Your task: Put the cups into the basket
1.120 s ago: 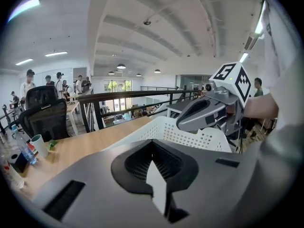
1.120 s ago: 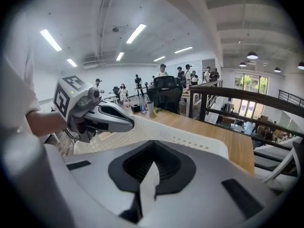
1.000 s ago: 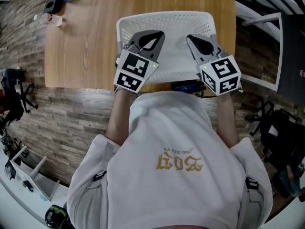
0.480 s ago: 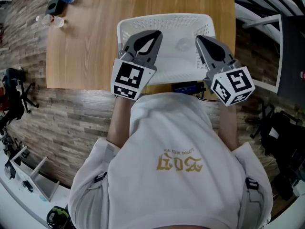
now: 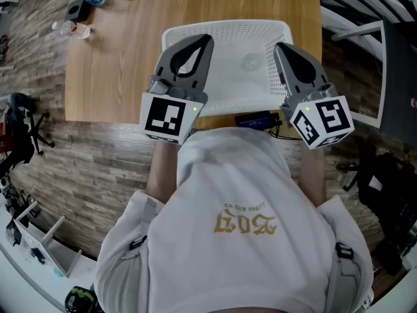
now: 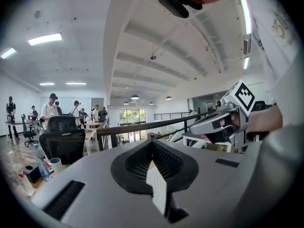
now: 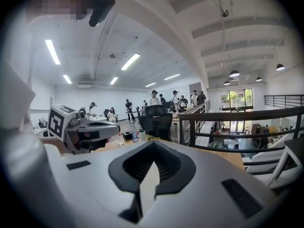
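The white perforated basket (image 5: 229,32) sits on the wooden table (image 5: 117,64) right in front of me. Inside it, near the right side, shows a faint clear cup (image 5: 251,62). My left gripper (image 5: 203,39) hovers over the basket's left edge, jaws shut and empty. My right gripper (image 5: 281,45) hovers over its right edge, also shut and empty. Both are tilted up: the left gripper view looks past its closed jaws at the ceiling and the right gripper (image 6: 221,122). In the right gripper view the left gripper (image 7: 88,129) shows beyond the closed jaws.
Bottles and small cups (image 5: 77,8) crowd the table's far left corner. A black device (image 5: 254,118) lies at the table's near edge. A white frame (image 5: 358,64) stands to the right. A black office chair (image 7: 154,118) and a railing (image 7: 237,115) stand behind the table.
Both grippers have drawn apart and back toward my body, tipping their marker cubes lower in the head view. The jaws stayed shut. The basket has not moved.
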`<state>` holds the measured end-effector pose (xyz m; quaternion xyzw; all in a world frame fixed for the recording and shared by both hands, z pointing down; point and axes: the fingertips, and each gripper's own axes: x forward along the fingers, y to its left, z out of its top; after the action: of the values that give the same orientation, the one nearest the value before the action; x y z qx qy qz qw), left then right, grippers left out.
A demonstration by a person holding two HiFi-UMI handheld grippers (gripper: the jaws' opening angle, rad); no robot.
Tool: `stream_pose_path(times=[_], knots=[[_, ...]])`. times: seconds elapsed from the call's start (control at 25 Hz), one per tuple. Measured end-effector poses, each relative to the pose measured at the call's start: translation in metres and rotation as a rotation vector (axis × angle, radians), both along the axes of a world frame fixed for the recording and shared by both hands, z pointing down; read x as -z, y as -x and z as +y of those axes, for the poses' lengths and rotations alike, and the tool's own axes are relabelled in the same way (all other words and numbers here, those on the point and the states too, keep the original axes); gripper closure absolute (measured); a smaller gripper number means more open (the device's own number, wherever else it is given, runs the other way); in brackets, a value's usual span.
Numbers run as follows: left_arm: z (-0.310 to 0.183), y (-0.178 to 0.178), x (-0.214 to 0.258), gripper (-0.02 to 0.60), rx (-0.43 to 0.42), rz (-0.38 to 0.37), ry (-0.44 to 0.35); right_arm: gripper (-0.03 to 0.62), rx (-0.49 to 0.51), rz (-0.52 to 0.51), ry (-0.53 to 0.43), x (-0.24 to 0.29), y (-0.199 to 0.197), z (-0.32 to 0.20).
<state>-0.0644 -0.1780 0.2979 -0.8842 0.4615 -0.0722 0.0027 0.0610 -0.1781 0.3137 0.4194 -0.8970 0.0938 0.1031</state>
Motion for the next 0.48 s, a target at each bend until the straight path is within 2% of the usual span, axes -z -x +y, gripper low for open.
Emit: stream_pose_path(times=[0.48], knots=[[0.004, 0.013, 0.008, 0.574, 0.027, 0.031, -0.012, 0.585, -0.009, 0.054, -0.039, 0.006, 0.006, 0.001]])
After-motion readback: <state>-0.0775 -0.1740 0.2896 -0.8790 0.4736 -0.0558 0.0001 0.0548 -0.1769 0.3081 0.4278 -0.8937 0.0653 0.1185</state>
